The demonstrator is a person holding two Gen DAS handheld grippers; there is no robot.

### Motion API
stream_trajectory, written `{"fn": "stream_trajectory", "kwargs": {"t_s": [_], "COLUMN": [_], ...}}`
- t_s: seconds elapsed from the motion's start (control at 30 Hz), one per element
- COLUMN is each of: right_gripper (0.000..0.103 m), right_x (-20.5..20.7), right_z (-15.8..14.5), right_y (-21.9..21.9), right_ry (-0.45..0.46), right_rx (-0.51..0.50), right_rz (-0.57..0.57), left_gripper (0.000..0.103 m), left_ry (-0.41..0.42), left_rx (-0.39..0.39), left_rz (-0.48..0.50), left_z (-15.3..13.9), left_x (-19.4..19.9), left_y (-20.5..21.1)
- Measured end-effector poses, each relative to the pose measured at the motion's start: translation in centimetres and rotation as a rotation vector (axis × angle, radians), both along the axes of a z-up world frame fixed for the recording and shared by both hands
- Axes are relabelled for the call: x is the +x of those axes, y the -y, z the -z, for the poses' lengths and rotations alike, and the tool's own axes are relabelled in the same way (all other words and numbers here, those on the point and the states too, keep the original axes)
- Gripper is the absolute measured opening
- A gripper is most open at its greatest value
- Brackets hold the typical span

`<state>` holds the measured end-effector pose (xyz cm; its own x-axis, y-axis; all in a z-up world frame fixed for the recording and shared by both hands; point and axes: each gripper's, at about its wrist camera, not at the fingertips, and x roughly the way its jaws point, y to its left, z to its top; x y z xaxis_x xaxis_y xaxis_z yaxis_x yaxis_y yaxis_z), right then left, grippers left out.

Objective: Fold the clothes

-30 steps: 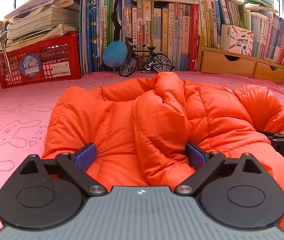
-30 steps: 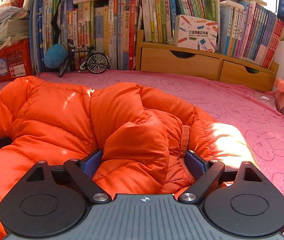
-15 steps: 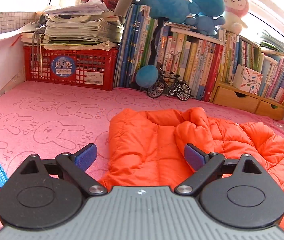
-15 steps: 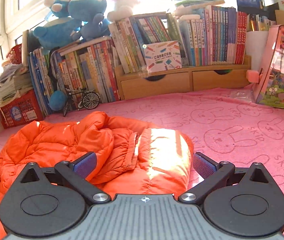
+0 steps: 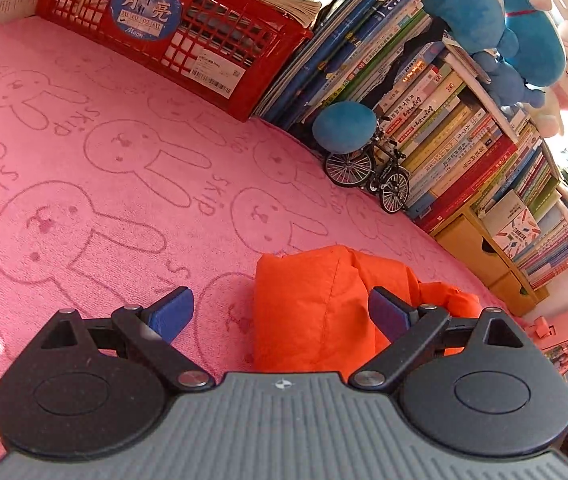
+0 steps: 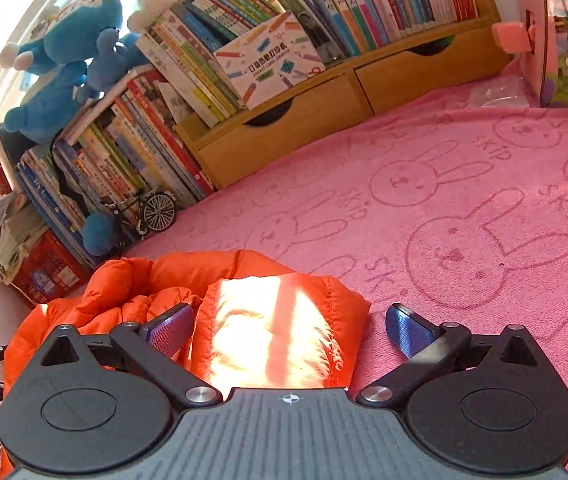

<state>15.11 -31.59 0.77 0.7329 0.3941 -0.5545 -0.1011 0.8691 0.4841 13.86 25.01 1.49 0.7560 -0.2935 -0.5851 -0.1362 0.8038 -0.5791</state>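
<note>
Bright window sunlight, glare on orange jacket (image 6: 271, 332), fisheye-warped edges.

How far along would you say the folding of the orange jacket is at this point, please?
Done: the orange jacket lies bundled into a compact heap on the pink blanket. In hand: nothing; the left gripper and right gripper are both open, the right's jaws having just widened. Left: whether the bundle needs tidying cannot be told.

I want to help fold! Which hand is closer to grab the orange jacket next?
Probably the right gripper: the orange jacket fills most of its open jaws. The open left gripper has only an edge between its fingers.
</note>
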Motion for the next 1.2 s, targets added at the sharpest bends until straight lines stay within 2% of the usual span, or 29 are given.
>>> {"fn": "stream_trajectory", "kwargs": {"t_s": [0.07, 0.13, 0.17, 0.2, 0.27, 0.3, 0.33, 0.37, 0.4, 0.5, 0.67, 0.8, 0.9, 0.93, 0.97, 1.0, 1.07, 1.1, 1.17, 1.2], "right_gripper": [0.103, 0.103, 0.103, 0.101, 0.092, 0.086, 0.082, 0.07, 0.058, 0.037, 0.028, 0.027, 0.029, 0.032, 0.04, 0.053, 0.059, 0.067, 0.076, 0.076], "right_x": [0.5, 0.9, 1.1, 1.2, 1.3, 1.2, 1.2, 1.2, 1.2, 1.7, 3.8, 7.1, 9.6, 10.2, 10.8, 11.4, 10.7, 10.4, 8.6, 7.5], "right_z": [-0.1, -0.1, -0.1, -0.1, -0.1, -0.2, -0.2, -0.3, -0.3, -0.4, -1.2, -1.3, -1.8, -1.6, -1.3, -1.0, -0.9, -0.9, -1.8, -2.2], "right_y": [-0.5, -1.1, -1.4, -1.7, -2.5, -2.8, -3.0, -3.2, -3.2, -3.1, -4.2, -4.3, -4.9, -5.2, -5.6, -5.9, -6.0, -6.1, -5.8, -5.6], "right_ry": [0.006, 0.017, 0.023, 0.029, 0.036, 0.036, 0.034, 0.028, 0.016, 0.008, 0.051, 0.066, 0.078, 0.068, 0.057, 0.046, 0.053, 0.058, 0.1, 0.13], "right_rx": [-0.036, -0.063, -0.068, -0.074, -0.09, -0.092, -0.091, -0.084, -0.065, -0.024, -0.067, -0.069, -0.075, -0.1, -0.126, -0.153, -0.175, -0.186, -0.231, -0.255], "right_rz": [-0.032, -0.062, -0.077, -0.093, -0.131, -0.148, -0.159, -0.168, -0.168, -0.154, -0.144, -0.12, -0.098, -0.087, -0.075, -0.063, -0.039, -0.028, 0.008, 0.022], "left_gripper": [0.1, 0.1, 0.097, 0.091, 0.056, 0.05, 0.039, 0.032, 0.03, 0.023, 0.021, 0.021, 0.022, 0.024, 0.028, 0.031, 0.036, 0.038, 0.049, 0.051], "left_ry": [0.017, 0.036, 0.043, 0.047, 0.052, 0.055, 0.062, 0.066, 0.065, 0.067, 0.072, 0.063, 0.067, 0.067, 0.06, 0.054, 0.061, 0.074, 0.119, 0.146], "left_rx": [-0.016, 0.002, 0.018, 0.045, 0.086, 0.083, 0.039, 0.002, -0.019, -0.061, -0.013, -0.004, 0.074, 0.134, 0.185, 0.23, 0.303, 0.34, 0.44, 0.477], "left_rz": [0.034, 0.052, 0.057, 0.06, 0.074, 0.083, 0.09, 0.09, 0.076, 0.06, 0.081, 0.067, 0.049, 0.043, 0.036, 0.029, 0.012, 0.002, -0.037, -0.063], "left_z": [0.3, 0.4, 0.4, 0.4, 0.5, 0.6, 0.9, 1.1, 1.2, 1.3, 0.7, 0.1, -0.3, -0.4, -0.5, -0.6, -1.0, -1.3, -2.5, -3.2], "left_x": [0.4, 0.6, 0.7, 0.6, 0.6, 0.5, 0.5, 0.4, 0.4, 1.0, 4.0, 7.4, 9.4, 9.9, 10.1, 10.2, 9.4, 8.7, 6.7, 5.6], "left_y": [0.0, 0.4, 0.8, 1.3, 2.2, 2.5, 2.5, 2.5, 2.4, 2.0, 2.4, 2.7, 3.8, 4.5, 5.1, 5.7, 6.5, 6.8, 7.4, 7.6]}}
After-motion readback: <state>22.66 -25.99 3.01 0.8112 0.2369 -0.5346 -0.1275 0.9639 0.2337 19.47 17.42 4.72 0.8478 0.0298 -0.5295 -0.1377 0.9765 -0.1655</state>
